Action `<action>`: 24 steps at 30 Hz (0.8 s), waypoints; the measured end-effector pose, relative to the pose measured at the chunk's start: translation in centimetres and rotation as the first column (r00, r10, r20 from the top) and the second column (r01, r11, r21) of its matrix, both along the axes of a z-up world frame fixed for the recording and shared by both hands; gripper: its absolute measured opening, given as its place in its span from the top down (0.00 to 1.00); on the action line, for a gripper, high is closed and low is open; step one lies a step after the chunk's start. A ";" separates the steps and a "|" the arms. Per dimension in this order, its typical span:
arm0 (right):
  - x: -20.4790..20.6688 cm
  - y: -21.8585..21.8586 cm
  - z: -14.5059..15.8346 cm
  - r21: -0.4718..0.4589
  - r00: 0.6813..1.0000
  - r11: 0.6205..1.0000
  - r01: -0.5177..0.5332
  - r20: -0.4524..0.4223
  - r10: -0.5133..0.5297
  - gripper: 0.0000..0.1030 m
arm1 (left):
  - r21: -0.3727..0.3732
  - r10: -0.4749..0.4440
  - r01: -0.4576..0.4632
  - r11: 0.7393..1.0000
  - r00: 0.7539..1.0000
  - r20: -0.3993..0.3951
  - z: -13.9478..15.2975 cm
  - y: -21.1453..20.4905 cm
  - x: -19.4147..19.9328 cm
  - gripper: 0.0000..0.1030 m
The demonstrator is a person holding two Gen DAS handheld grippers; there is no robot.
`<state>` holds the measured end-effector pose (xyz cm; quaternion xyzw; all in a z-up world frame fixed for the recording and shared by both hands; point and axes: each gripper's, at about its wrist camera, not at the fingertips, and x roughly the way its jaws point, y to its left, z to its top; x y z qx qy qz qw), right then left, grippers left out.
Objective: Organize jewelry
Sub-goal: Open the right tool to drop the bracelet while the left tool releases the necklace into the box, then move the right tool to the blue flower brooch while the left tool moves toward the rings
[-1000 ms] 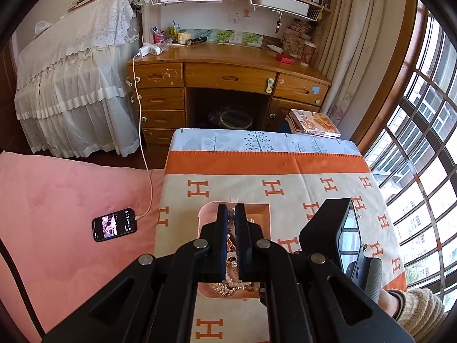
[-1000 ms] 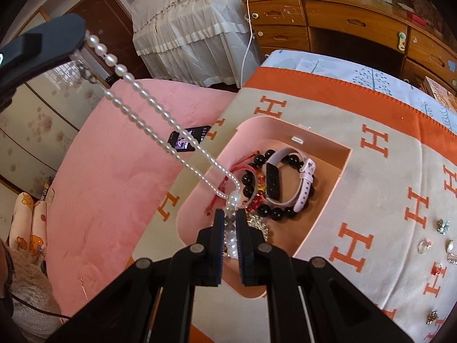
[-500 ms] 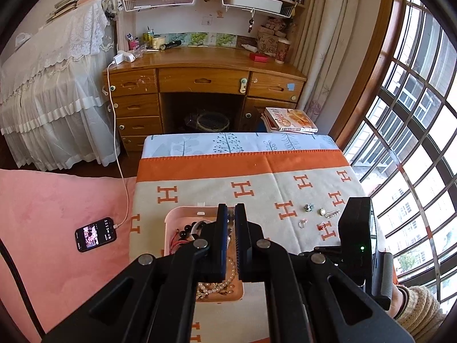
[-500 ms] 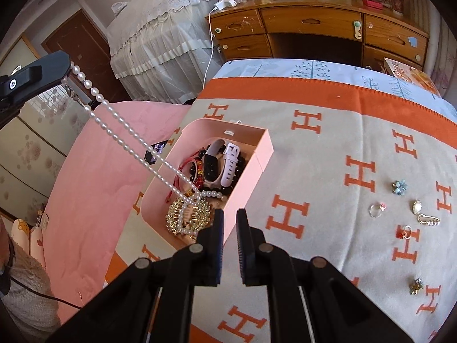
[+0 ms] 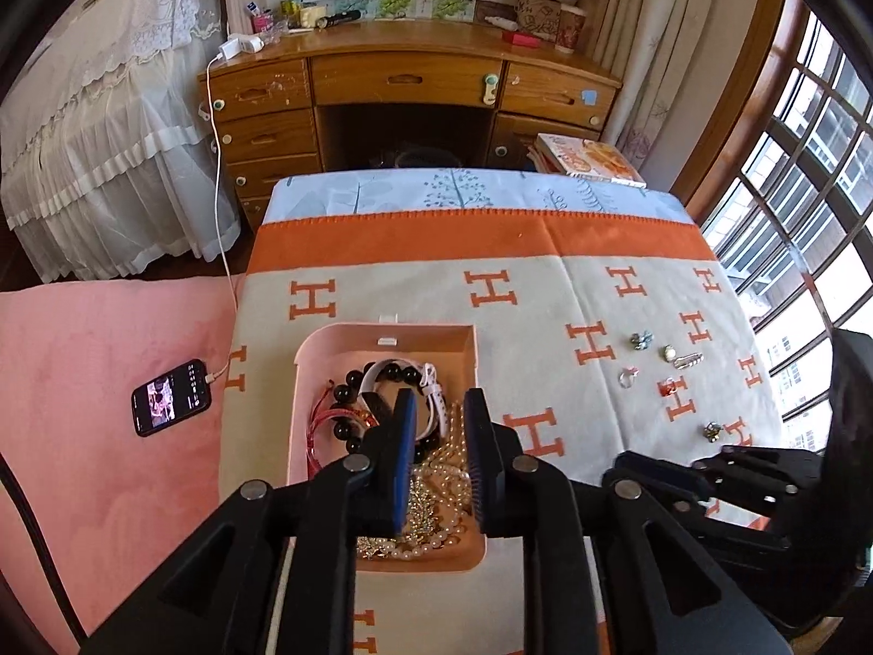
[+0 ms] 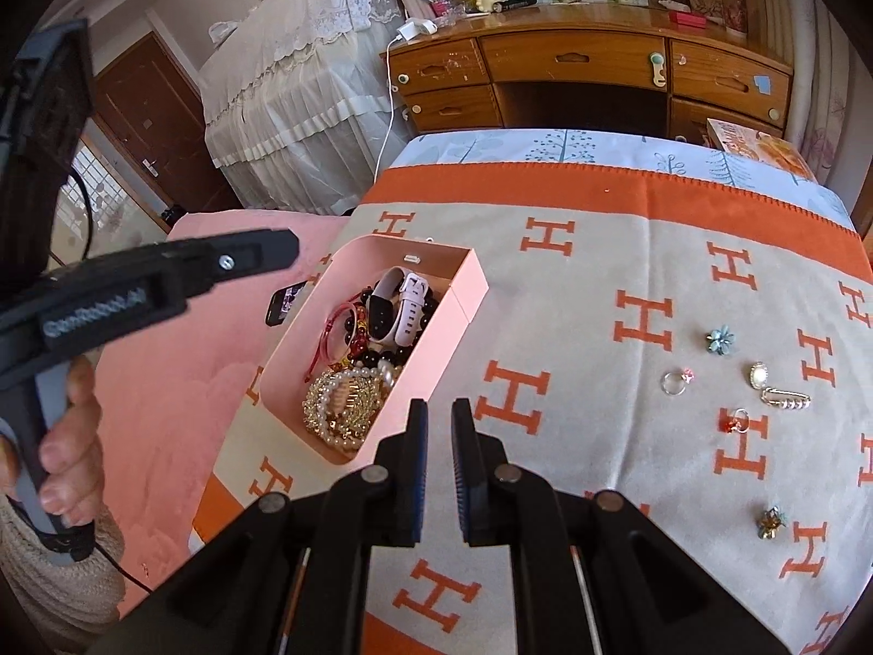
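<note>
Left claw (image 5: pixel 439 439) hangs over the pink box (image 5: pixel 305 376), its jaws opening with nothing pinched between them; the pads hide part of the heap below. Inside the box lie a red cord bracelet (image 5: pixel 322 426), black beads (image 5: pixel 349 382), a white watch (image 5: pixel 431 387) and, at the near end, pearls (image 5: pixel 436 491) tangled with gold pieces, which are hard to tell apart there. The claw's arms cover the box's near corners. From the right wrist view, this same claw is cut off at the left edge, with only a hand (image 6: pixel 71 436) on its handle and a knitted sleeve (image 6: pixel 54 573) showing. A phone (image 5: pixel 171 397) lies on the pink rug (image 5: pixel 82 382), cable attached; in the right view the box hides most of it.

On the blanket (image 6: pixel 573 284) right of the box, well apart from it, sit small loose pieces: a ring (image 6: pixel 675 382), a blue flower (image 6: pixel 720 339), an oval stud (image 6: pixel 758 374), a silver clip (image 6: pixel 785 398), a red charm (image 6: pixel 734 420) and a gold-green piece (image 6: pixel 772 521). Their detail is too small to read.

Right claw (image 6: pixel 436 436) is closed and empty, a thin slit between its pads, above the blanket just beside the box's near right corner.
</note>
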<state>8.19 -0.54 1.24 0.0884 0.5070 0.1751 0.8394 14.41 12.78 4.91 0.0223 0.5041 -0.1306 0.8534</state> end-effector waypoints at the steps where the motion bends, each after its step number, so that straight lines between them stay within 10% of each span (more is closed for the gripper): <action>1: -0.1 -0.3 0.1 0.002 1.000 1.000 0.006 0.006 -0.006 0.91 | 0.001 0.006 -0.006 1.000 1.000 -0.010 -0.7 0.2 0.1 0.75; 5: -1.1 -1.6 0.7 0.014 0.999 0.999 0.043 0.029 -0.043 0.91 | -0.012 0.039 -0.039 0.999 0.999 0.005 -2.4 0.7 -0.8 0.35; 18: -4.2 -6.3 0.3 -0.016 0.985 0.985 0.169 0.037 -0.169 0.91 | -0.074 0.030 -0.029 0.997 0.999 0.018 -5.4 -2.4 -5.9 0.26; 24: -5.1 -8.9 -1.1 -0.048 0.973 0.972 0.229 0.012 -0.228 0.69 | -0.090 0.001 0.001 0.996 1.000 0.020 -6.2 -4.9 -7.7 0.26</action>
